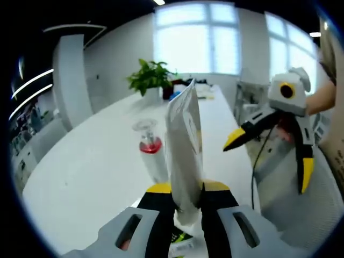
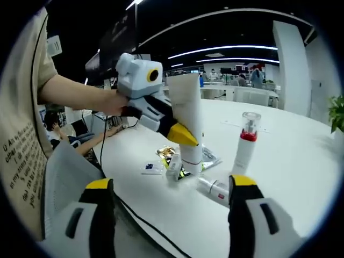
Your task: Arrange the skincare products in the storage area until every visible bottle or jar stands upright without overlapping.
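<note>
My left gripper [image 1: 188, 187] is shut on a tall white tube [image 1: 183, 134], holding it upright above the white table [image 1: 80, 177]. In the right gripper view the same left gripper [image 2: 185, 137] clasps the tube [image 2: 185, 107] over a few flat sachets [image 2: 185, 161]. A white bottle [image 1: 150, 148] with a red band and a clear cap stands upright just beside the tube; it shows again as the bottle [image 2: 246, 142]. A small white tube [image 2: 215, 189] lies on its side near the table edge. My right gripper [image 2: 171, 185] is open and holds nothing; the right gripper [image 1: 270, 157] hovers off the table's right side.
A potted plant [image 1: 150, 75] stands at the table's far end, with small items behind it. A black cable [image 2: 140, 215] trails across the near edge. A person's arm [image 2: 75, 97] holds the left gripper. A grey chair [image 2: 64, 172] sits close to the table.
</note>
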Available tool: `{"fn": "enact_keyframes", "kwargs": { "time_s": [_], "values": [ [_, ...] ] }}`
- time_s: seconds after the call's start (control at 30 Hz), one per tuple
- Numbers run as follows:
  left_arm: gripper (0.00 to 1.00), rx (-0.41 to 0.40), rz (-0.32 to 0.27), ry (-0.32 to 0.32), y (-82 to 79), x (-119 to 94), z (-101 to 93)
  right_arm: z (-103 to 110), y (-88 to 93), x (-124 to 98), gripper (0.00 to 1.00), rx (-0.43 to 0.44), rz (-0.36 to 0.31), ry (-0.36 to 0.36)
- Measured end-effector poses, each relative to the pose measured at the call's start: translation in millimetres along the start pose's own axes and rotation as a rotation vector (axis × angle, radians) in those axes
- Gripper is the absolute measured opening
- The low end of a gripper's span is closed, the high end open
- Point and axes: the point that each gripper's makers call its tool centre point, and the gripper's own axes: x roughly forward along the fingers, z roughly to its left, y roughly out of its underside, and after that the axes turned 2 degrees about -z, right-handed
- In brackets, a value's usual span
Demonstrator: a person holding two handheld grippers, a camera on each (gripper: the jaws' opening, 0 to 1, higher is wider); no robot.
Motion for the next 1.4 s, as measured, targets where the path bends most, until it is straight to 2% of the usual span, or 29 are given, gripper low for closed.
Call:
{"fn": "enact_keyframes", "kwargs": {
  "time_s": [0.1,0.23,0.4,0.53,0.7,0.97,1.4],
  "values": [
    [0.13,0.002,0.016,0.008,2.3,9.1,4.7,-1.6,0.0,-3.6,0.89,0.002,-0.001,0.018],
    [0.13,-0.037,0.008,0.015,5.5,22.0,12.6,-2.2,5.5,-5.7,0.90,-0.030,0.029,0.031],
    [0.13,-0.044,0.024,0.006,11.7,36.6,25.7,-0.2,8.9,-4.3,0.90,-0.060,0.052,0.042],
    [0.13,-0.060,0.021,0.008,16.2,45.6,35.3,-7.4,13.3,-4.1,0.88,-0.086,0.074,0.079],
    [0.13,-0.051,0.026,0.020,21.1,54.7,39.3,-17.3,12.9,-6.4,0.87,-0.064,0.066,0.119],
    [0.14,-0.019,-0.011,0.033,17.0,63.3,47.1,-24.6,14.3,-7.0,0.86,-0.045,0.065,0.152],
    [0.15,0.023,-0.005,0.066,15.0,66.3,57.5,-30.1,13.7,-9.0,0.85,-0.023,0.055,0.174]
  ]
}}
